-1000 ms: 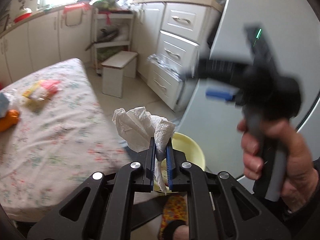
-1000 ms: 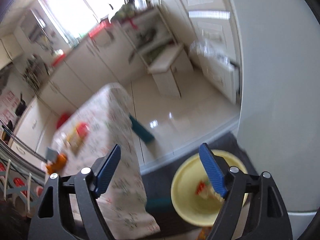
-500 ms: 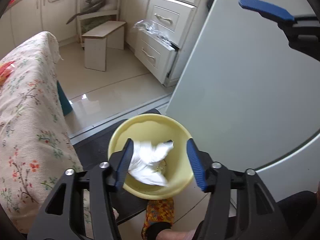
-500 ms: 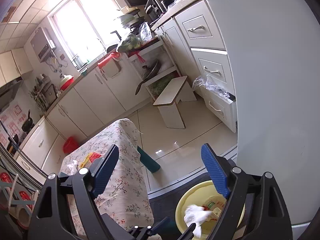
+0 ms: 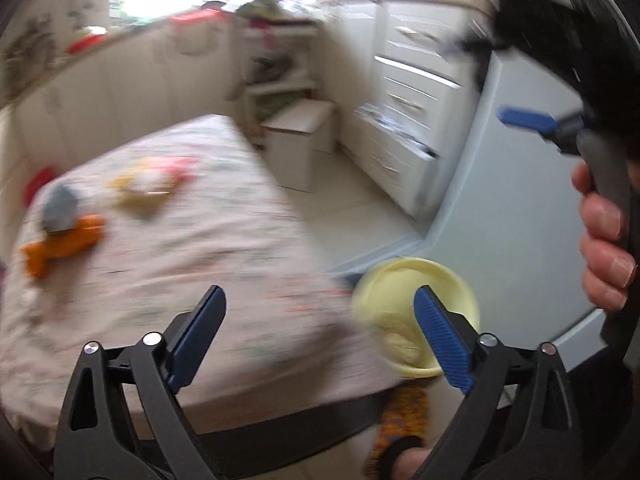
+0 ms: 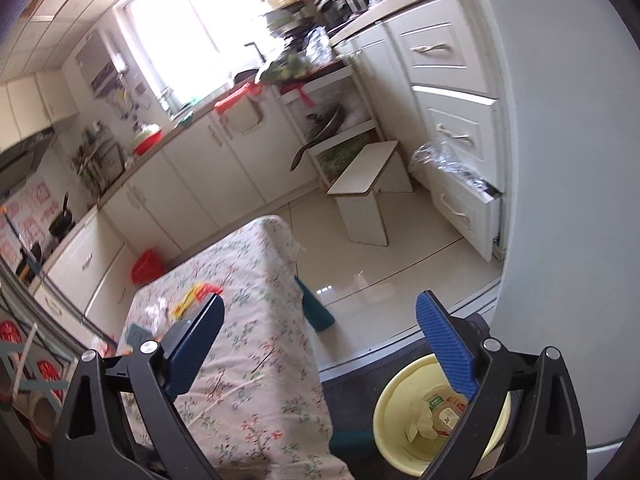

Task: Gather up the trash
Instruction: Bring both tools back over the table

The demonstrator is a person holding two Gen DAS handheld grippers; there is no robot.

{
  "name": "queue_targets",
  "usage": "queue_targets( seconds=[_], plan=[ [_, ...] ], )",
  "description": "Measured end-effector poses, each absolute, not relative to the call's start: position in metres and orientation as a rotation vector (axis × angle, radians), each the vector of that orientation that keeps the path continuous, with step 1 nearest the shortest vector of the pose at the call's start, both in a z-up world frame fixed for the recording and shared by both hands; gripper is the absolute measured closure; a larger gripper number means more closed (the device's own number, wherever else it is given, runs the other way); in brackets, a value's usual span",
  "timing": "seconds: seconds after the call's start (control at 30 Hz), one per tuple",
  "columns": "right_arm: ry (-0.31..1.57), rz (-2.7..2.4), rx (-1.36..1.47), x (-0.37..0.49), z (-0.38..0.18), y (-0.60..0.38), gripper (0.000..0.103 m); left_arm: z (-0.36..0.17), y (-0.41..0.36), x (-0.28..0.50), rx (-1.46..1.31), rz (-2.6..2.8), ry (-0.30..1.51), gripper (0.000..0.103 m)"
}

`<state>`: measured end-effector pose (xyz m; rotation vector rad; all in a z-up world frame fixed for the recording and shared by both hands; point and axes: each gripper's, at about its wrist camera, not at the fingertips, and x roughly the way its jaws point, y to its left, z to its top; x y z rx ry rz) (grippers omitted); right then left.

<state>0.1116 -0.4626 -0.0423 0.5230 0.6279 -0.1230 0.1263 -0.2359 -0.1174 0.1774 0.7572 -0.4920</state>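
At lower centre of each wrist view, the left gripper [image 5: 320, 332] and right gripper [image 6: 320, 340] are opening their blue-padded jaws, nothing between them. Beyond, lower right, crumpled white paper [image 6: 418, 420] lies in the round pale-yellow plastic bin [image 6: 390, 400]. Farther left, yellow-and-red wrappers [image 6: 192, 298] rest on the floral-clothed table [image 6: 256, 360].

left tongs [image 5: 316, 334] opening, empty | yellow bin [image 5: 416, 280] beside table [image 5: 160, 260]

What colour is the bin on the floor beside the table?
Pale yellow bin, clearest in the right wrist view.
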Motion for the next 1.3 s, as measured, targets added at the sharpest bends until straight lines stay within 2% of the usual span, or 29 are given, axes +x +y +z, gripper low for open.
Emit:
queue_targets(
  seconds=[0.33,0.57,0.97,1.3],
  plan=[
    [0.686,-0.016,0.366,0.143,-0.044,-0.372,0.007,-0.114,-0.056,0.162,0.102,-0.104,0.718,0.009],
    [0.766,0.03,0.28,0.166,-0.064,-0.317,0.007,-0.136,0.026,0.185,-0.201,0.087,0.8,0.008],
    [0.823,0.136,0.178,0.183,-0.076,-0.256,0.007,-0.147,0.051,0.198,-0.219,0.109,0.858,0.008],
    [0.817,0.205,0.08,0.2,-0.076,-0.209,0.007,-0.152,0.027,0.232,-0.001,-0.016,0.899,0.008]
  ],
)
